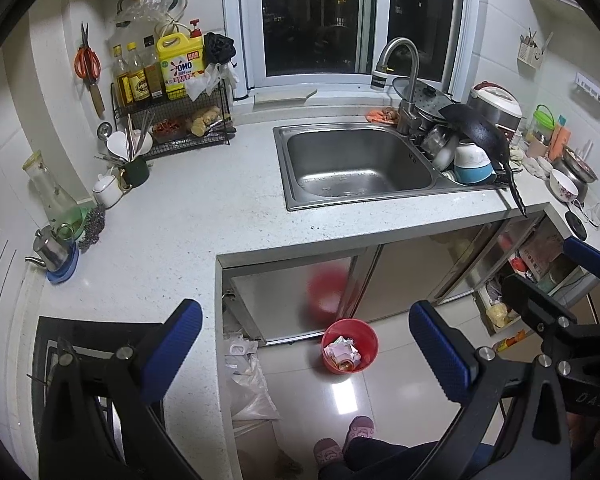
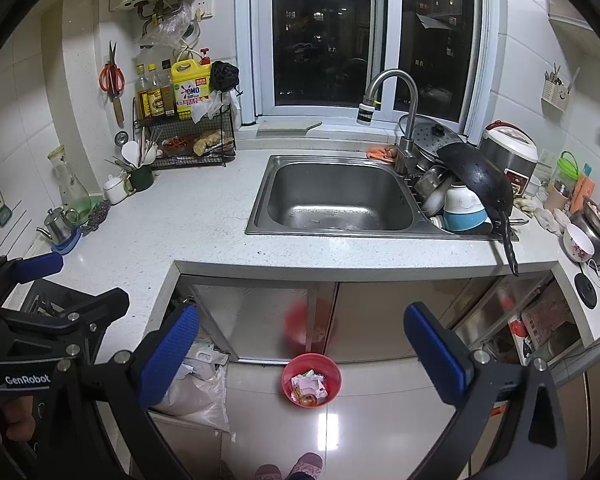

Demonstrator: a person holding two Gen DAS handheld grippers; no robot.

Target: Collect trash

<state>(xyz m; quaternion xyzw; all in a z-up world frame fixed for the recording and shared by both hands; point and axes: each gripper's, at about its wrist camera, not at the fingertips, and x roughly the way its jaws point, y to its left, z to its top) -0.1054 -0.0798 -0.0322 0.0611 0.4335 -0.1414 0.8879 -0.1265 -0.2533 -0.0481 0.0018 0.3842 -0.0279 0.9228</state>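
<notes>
A red bin [image 1: 350, 345] stands on the tiled floor below the counter, holding crumpled paper and wrappers [image 1: 343, 354]. It also shows in the right wrist view [image 2: 312, 379] with the trash [image 2: 309, 387] inside. My left gripper [image 1: 306, 344] is open and empty, held high above the counter corner and floor. My right gripper [image 2: 302, 352] is open and empty, also held high, with the bin between its fingers in view. The right gripper shows at the right edge of the left wrist view [image 1: 548, 280]; the left gripper shows at the left edge of the right wrist view [image 2: 76, 284].
A white speckled L-shaped counter [image 1: 204, 220] holds a steel sink [image 1: 356, 164], stacked dishes and a black pan [image 1: 480, 132], a wire rack with bottles [image 1: 168, 120] and a kettle [image 1: 52, 248]. A plastic bag [image 2: 198, 392] lies on the floor by the cabinet. Slippered feet [image 1: 344, 440] stand below.
</notes>
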